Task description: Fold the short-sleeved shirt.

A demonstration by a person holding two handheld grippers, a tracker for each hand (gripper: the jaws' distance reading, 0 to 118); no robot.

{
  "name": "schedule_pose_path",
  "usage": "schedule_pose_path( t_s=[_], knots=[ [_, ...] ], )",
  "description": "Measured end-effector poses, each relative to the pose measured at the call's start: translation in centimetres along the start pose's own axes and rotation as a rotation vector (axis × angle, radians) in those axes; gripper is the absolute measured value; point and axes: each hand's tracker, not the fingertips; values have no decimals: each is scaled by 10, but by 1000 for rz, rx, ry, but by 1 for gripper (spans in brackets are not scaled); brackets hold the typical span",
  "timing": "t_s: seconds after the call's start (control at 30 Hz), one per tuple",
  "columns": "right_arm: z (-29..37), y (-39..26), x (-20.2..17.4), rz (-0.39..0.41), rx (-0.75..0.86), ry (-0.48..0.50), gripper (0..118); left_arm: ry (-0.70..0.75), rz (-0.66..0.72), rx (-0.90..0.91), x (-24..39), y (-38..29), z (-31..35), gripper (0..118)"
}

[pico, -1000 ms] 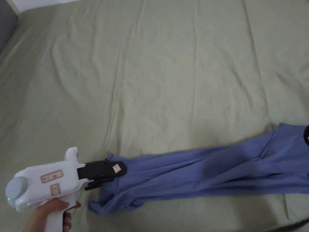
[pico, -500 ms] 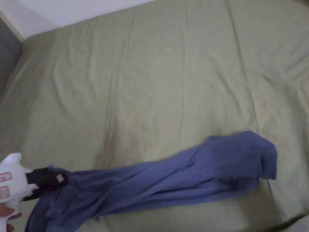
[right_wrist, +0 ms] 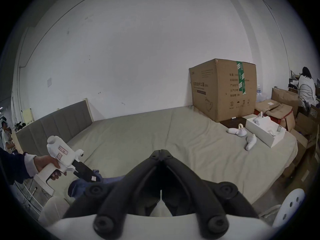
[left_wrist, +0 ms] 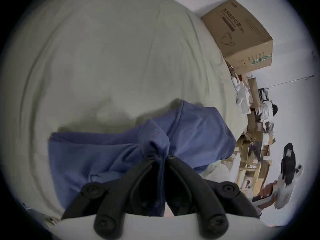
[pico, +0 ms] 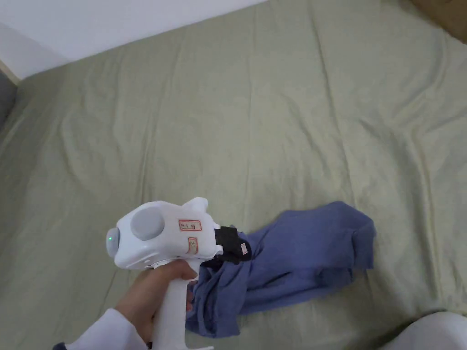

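Shirt [pico: 301, 255], blue and bunched up, lies near the front edge of the green bed [pico: 255, 127]. The left gripper [pico: 237, 248] has a bit of the shirt pinched tight between both jaws. The right gripper [right_wrist: 160, 152] is up in the air over the bed, its jaws pressed together with nothing between them. A big brown box [right_wrist: 223, 89] sits at the bed's far right corner.

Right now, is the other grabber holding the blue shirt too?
No, the right gripper is shut on nothing above the bed.
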Motion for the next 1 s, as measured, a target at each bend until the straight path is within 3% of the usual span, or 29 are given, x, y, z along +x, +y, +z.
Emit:
schedule_pose_path(
  t_s=[0.07,0.1,0.17,0.2,0.23,0.27,0.33,0.4,0.43,0.5,0.57,0.63,0.7,0.83,1.0],
  knots=[
    [2,-2,2,6,-8,-10,0,7,15,11,-5,-3,-2,7],
    [4,-2,3,11,-12,-14,0,8,0,53,-9,-4,4,16],
    [6,-2,4,15,-17,-15,0,-70,-9,133,-14,-9,24,101],
    [7,-2,5,17,-17,-14,0,-95,-15,167,-13,-13,40,118],
    [7,-2,4,18,-18,-13,0,-102,-27,231,-13,-21,59,111],
    [7,-2,4,21,-18,-12,0,-98,-40,292,-9,-27,80,111],
    [8,-1,3,24,-14,-9,0,16,-108,365,-4,-46,111,114],
    [8,1,0,26,-8,-1,0,198,-163,400,0,-52,135,108],
    [9,2,-3,29,-6,3,0,324,-196,391,2,-58,133,84],
    [9,3,-6,33,-1,14,0,497,-226,377,7,-66,112,0],
    [9,4,-9,33,3,23,0,531,-227,309,-12,-55,77,0],
    [8,5,-10,31,2,30,0,408,-190,158,-11,-49,34,0],
    [9,5,-10,36,-4,28,0,422,-222,117,1,-52,-2,0],
    [9,3,-6,51,-27,7,0,445,-278,135,40,-65,-25,0],
    [2,-1,1,55,-55,-12,0,315,-308,127,73,-68,-39,0]
  ],
)
